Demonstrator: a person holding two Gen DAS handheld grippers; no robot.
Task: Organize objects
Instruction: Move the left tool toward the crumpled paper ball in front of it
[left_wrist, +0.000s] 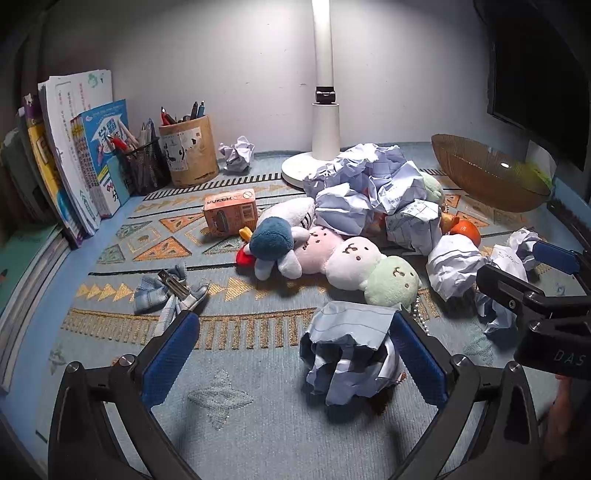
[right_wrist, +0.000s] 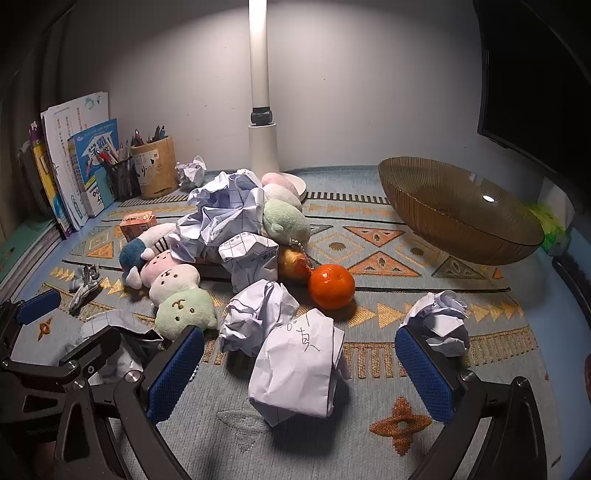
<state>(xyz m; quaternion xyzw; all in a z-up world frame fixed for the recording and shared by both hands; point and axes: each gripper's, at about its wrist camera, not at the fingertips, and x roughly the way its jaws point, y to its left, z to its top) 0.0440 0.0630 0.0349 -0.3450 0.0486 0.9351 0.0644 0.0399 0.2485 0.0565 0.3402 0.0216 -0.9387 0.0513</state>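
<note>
Crumpled paper balls litter a patterned mat. My left gripper (left_wrist: 295, 321) is open low over the mat, and a blue-lined paper ball (left_wrist: 347, 354) lies between its fingers, close to the right pad. My right gripper (right_wrist: 298, 338) is open too, and a white paper wad with handwriting (right_wrist: 295, 369) sits between its pads without touching either. Another paper ball (right_wrist: 441, 325) lies just beyond its right finger. A pile of crumpled sheets (right_wrist: 229, 218) covers plush toys (right_wrist: 177, 291) in the middle. An orange (right_wrist: 331, 286) rests beside the pile.
An amber glass bowl (right_wrist: 454, 210) stands tilted at the back right. A white lamp base (left_wrist: 325, 147) rises at the back. Pen cups (left_wrist: 188, 147), leaning books (left_wrist: 81, 155), an orange card box (left_wrist: 231, 212) and a checked bow clip (left_wrist: 166, 295) are on the left.
</note>
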